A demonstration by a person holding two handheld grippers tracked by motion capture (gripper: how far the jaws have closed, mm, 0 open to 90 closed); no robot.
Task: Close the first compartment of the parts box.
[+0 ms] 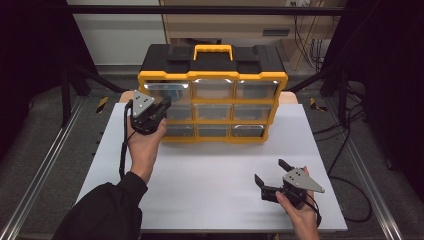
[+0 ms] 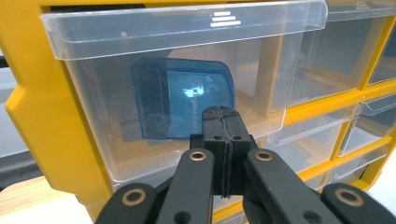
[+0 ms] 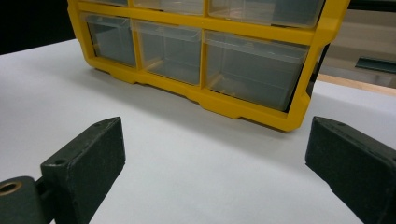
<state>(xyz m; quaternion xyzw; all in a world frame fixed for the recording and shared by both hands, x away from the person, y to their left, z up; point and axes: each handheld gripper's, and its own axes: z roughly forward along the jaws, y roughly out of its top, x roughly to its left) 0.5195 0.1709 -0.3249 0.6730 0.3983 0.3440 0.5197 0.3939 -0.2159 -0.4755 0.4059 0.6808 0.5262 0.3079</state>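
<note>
We see the left tongs [image 2: 223,122] closed and empty against the top-left drawer [image 2: 177,88] at ten o'clock, and the right tongs [image 1: 272,176] wide open and empty above the tabletop [image 1: 210,175] at five o'clock.

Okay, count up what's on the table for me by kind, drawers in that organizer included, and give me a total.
Yellow drawer organizer: 1
Clear drawers in it, three rows of three: 9
Blue translucent box inside the top-left drawer: 1
Handheld grippers, left gripper and right gripper: 2
Total: 13
</note>
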